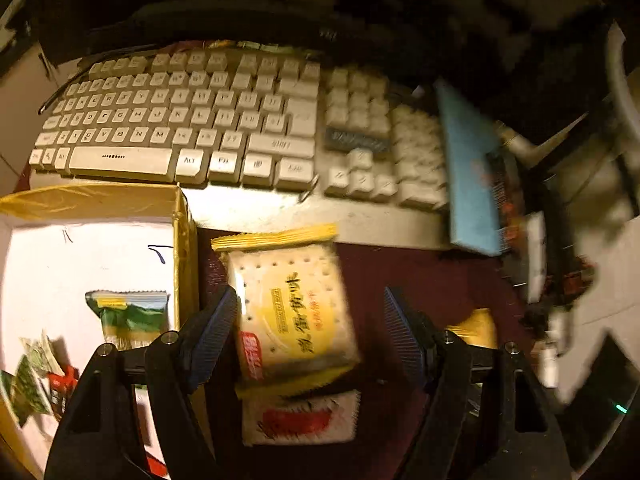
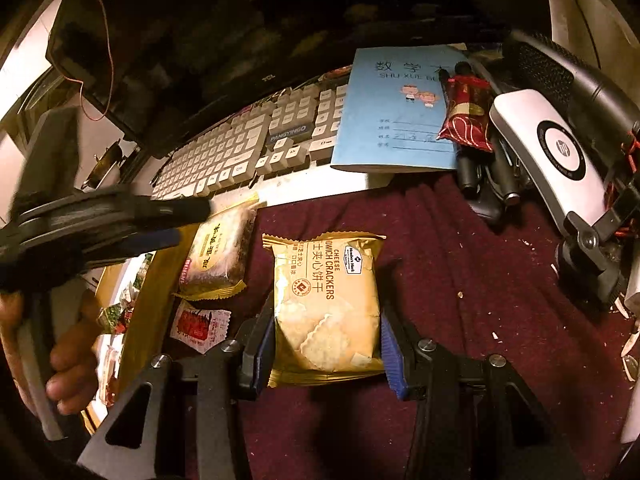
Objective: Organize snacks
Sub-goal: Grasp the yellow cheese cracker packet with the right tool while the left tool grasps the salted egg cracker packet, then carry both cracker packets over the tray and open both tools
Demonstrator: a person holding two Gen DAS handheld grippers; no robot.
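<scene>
My left gripper [image 1: 310, 332] is open above a yellow-edged cracker packet [image 1: 294, 312] that lies on the dark red cloth; the left pad is beside it, the right pad apart. A small red-and-white packet [image 1: 300, 418] lies just below it. A cardboard box [image 1: 182, 240] at left holds a green snack packet [image 1: 130, 316] and several small ones. My right gripper [image 2: 326, 344] is shut on a gold cheese sandwich crackers packet [image 2: 326, 304]. In the right wrist view the left gripper [image 2: 120, 220], the yellow-edged packet [image 2: 220, 256] and the red-and-white packet [image 2: 200, 324] show at left.
A white keyboard [image 1: 180, 120] lies behind the snacks. A blue notebook [image 2: 396, 112] rests on its right end, with a red wrapped snack [image 2: 466, 114] on it. A silver and black device [image 2: 552, 152] and dark clutter stand at right. Crumbs dot the red cloth [image 2: 480, 280].
</scene>
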